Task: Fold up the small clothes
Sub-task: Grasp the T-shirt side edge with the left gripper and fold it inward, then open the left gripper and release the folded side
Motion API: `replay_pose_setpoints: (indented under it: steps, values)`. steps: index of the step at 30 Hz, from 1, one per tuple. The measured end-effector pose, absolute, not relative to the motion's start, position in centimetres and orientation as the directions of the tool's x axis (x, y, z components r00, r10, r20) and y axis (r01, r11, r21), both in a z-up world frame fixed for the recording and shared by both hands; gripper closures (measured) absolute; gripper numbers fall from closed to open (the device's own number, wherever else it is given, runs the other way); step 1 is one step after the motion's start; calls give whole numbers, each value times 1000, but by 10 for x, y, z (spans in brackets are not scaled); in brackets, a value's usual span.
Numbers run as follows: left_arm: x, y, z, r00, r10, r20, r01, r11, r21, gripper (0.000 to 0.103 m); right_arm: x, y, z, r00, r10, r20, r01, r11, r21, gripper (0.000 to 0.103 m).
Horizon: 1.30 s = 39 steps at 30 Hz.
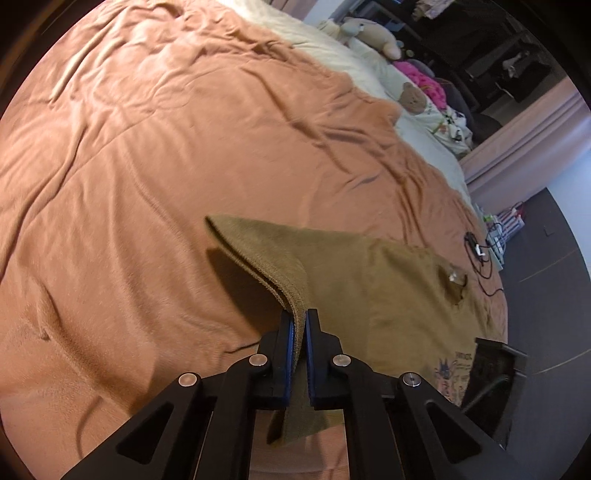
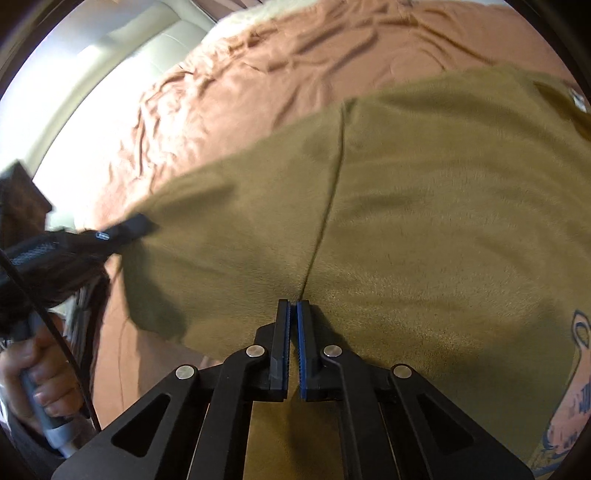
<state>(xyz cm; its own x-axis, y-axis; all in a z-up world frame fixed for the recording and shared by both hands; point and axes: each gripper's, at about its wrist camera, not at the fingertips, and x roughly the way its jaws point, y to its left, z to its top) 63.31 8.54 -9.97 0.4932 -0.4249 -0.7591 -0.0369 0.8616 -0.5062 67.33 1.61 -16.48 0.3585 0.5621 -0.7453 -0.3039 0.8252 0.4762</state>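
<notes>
While both pairs of fingers are clamped on the olive shirt — the left gripper on its hem, the right gripper at a seam — the rest lies ahead of them on the bed. Uneven lifting risks a crooked fold — or thin cloth slipping free.

Rumpled orange blanket over the bed, olive T-shirt on it, soft toys and black cable near edges.
</notes>
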Motion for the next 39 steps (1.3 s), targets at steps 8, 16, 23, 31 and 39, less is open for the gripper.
replay_pose_setpoints:
  steps: [8, 16, 23, 31, 39]
  values:
    - [635, 51, -77, 500, -454, -738, 28, 860, -510, 97, 666, -12, -141, 380, 569, -730, -328, 820, 469, 102]
    - [636, 3, -59, 483, -489, -726, 107, 856, -506, 97, 642, -44, -122, 420, 541, -729, -319, 840, 439, 75]
    - [633, -48, -65, 430, -527, -733, 179, 846, -502, 97, 621, -81, -111, 455, 525, -719, -291, 851, 437, 58]
    - [627, -94, -80, 311, -576, -756, 252, 817, -519, 92, 605, -110, -108, 464, 500, -731, -263, 866, 425, 45]
    - [624, -42, -82, 386, -484, -785, 129, 871, -474, 74, 607, -107, -107, 469, 493, -733, -271, 870, 412, 42]
